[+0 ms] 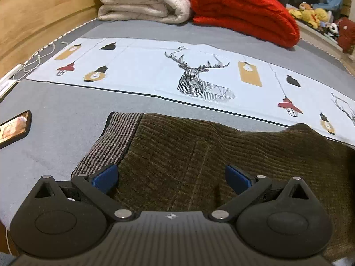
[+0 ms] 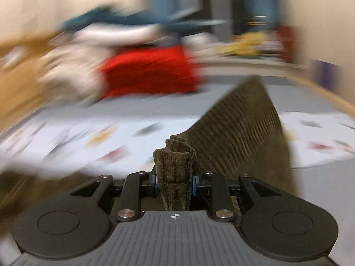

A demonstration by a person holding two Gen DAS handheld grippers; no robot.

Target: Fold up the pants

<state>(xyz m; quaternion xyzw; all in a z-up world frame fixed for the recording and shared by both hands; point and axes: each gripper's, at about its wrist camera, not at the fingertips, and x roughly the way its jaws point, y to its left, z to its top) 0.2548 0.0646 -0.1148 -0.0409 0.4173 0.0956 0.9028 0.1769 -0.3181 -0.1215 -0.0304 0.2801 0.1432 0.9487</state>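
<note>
Dark olive corduroy pants [image 1: 199,155] lie on the grey bed, with a grey-and-black striped waistband [image 1: 111,146] at their left end. My left gripper [image 1: 170,177] is open just above the waist part of the pants and holds nothing. In the right wrist view my right gripper [image 2: 175,184] is shut on a bunched fold of the pants [image 2: 175,168]. It holds the fold up off the bed, and the cloth [image 2: 244,133] runs from it up and to the right. That view is blurred by motion.
A pale printed cloth with a deer [image 1: 195,75] lies across the bed beyond the pants. A folded white blanket [image 1: 142,2] and a red one [image 1: 244,11] lie at the back. A phone [image 1: 13,128] lies at left. Wooden wall at far left.
</note>
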